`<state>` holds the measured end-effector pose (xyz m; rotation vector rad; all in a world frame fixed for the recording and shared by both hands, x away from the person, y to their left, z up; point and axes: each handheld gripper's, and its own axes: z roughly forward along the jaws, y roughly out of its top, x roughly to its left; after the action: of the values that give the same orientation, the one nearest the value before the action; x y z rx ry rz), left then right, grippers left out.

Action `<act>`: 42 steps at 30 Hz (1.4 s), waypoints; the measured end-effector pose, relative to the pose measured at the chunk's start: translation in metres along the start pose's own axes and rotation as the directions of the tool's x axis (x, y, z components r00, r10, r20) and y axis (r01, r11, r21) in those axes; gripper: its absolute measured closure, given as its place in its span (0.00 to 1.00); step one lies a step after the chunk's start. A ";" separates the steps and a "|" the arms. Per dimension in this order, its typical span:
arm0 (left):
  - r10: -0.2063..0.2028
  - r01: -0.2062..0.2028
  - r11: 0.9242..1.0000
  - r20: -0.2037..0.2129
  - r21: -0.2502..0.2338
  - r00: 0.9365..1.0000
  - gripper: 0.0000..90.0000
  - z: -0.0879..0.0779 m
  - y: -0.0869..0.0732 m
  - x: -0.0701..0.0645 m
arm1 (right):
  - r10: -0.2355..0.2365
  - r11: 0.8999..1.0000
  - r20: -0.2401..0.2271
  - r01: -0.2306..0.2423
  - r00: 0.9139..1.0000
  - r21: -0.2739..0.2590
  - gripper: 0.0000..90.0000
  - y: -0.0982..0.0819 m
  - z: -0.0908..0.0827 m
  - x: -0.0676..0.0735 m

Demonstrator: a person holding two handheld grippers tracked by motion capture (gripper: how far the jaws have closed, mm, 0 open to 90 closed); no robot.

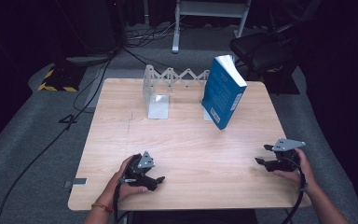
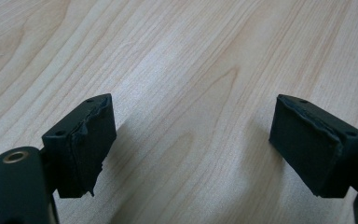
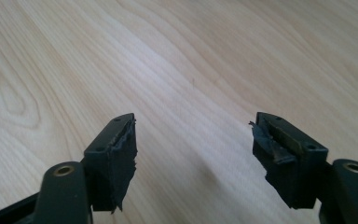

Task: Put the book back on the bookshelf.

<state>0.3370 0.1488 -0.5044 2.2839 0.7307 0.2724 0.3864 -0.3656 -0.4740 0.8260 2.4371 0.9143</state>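
The left gripper [image 1: 154, 179] rests low on the wooden table [image 1: 186, 140], at about seven o'clock on the tabletop, held in the person's left hand [image 1: 123, 179]. Its fingers [image 2: 81, 149] stand wide apart with nothing between them; in the left gripper view bare wood grain runs through the gap. The tips point toward three o'clock, across the near part of the table.

The right gripper [image 1: 263, 155] sits at about four o'clock, near the right edge of the table, held in the right hand [image 1: 298, 168]. Its fingers [image 3: 114, 161] are also spread wide and hold nothing; in the right gripper view the light wood shows between the two black pads. They point toward nine o'clock, facing the left gripper, and the two grippers are well apart.

The blue book [image 1: 223, 91] stands at about one o'clock on the table, well away from both grippers. It is tilted, its lower corner on the wood and its top leaning toward the right, the white page edges facing up and to the right. Just beside it, toward twelve o'clock, stands a metal folding rack [image 1: 168, 84] with a zigzag back and a flat plate at its left end. The book's lower left side is close against the right end of the rack; whether they touch I cannot tell.
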 end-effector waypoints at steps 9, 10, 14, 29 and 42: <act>0.001 -0.001 1.000 0.000 0.001 1.000 0.17 0.000 0.000 0.000 | 0.073 0.997 -0.015 -0.073 0.997 -0.012 0.35 -0.032 -0.010 -0.003; 0.001 -0.001 1.000 0.000 0.001 1.000 0.17 0.000 0.000 0.000 | 0.082 0.997 -0.017 -0.082 0.996 -0.010 0.35 -0.037 -0.012 -0.003; 0.001 -0.001 1.000 -0.002 0.001 1.000 0.17 0.000 0.000 0.000 | 0.126 0.992 -0.024 -0.127 0.992 -0.024 0.33 -0.054 -0.017 -0.005; -0.006 0.006 1.000 -0.007 0.001 1.000 0.17 0.000 0.000 -0.001 | 0.182 0.982 -0.042 -0.184 0.982 -0.052 0.28 -0.069 -0.023 -0.009; -0.007 0.007 1.000 -0.007 0.001 1.000 0.17 0.000 0.000 -0.001 | 0.194 0.979 -0.030 -0.196 0.980 -0.048 0.26 -0.065 -0.019 -0.008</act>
<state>0.3361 0.1487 -0.5044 2.2821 0.7429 0.2766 0.3569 -0.4190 -0.5040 1.0550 2.3742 1.0591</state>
